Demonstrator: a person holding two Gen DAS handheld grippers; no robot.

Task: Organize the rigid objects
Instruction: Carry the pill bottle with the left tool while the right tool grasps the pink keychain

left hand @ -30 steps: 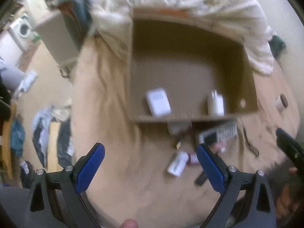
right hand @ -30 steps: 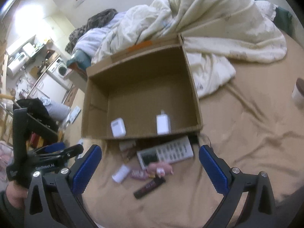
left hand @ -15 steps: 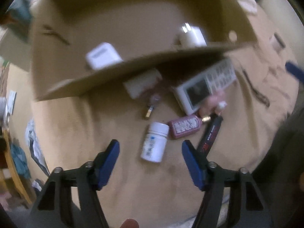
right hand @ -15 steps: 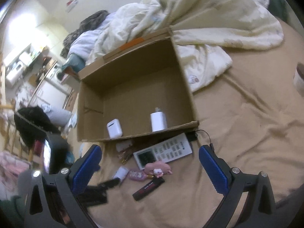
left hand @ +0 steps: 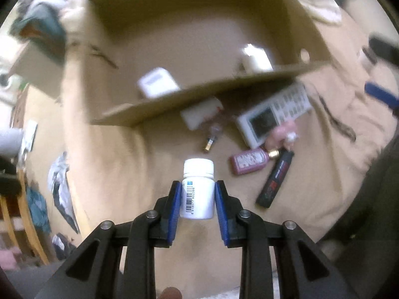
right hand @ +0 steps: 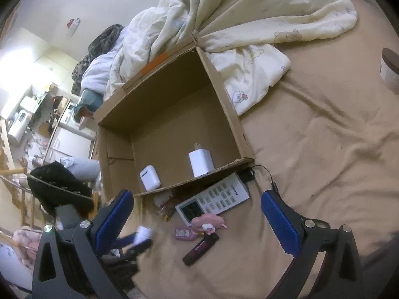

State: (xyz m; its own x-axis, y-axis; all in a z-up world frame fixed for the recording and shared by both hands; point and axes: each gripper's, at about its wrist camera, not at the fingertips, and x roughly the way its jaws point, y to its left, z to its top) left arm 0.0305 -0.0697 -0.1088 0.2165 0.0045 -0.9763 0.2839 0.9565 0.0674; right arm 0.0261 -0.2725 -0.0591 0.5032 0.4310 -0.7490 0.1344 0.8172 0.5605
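Note:
A white pill bottle (left hand: 198, 189) with a barcode label lies on the tan bedsheet. My left gripper (left hand: 198, 184) points down at it, its jaws closing, and the blue pads touch both sides of the bottle. Beyond it lie a small vial (left hand: 212, 139), a pink bottle (left hand: 248, 160), a black lighter (left hand: 275, 179) and a white remote (left hand: 274, 114). The open cardboard box (right hand: 224, 114) holds a white earbud case (right hand: 149, 177) and a white charger (right hand: 200, 162). My right gripper (right hand: 197, 196) hangs open over the remote (right hand: 214, 199) with nothing in it.
A pink toy (right hand: 208, 221) lies against the remote. A cream duvet (right hand: 249, 25) is heaped behind the box. A brown-lidded jar (right hand: 389, 67) stands at the far right, and a black cable (right hand: 264, 174) runs by the box corner. The bed's edge drops off at the left.
My left gripper came down and forward over the white bottle, and its wide-open jaws closed in around it. The right gripper rolled a little and stayed open.

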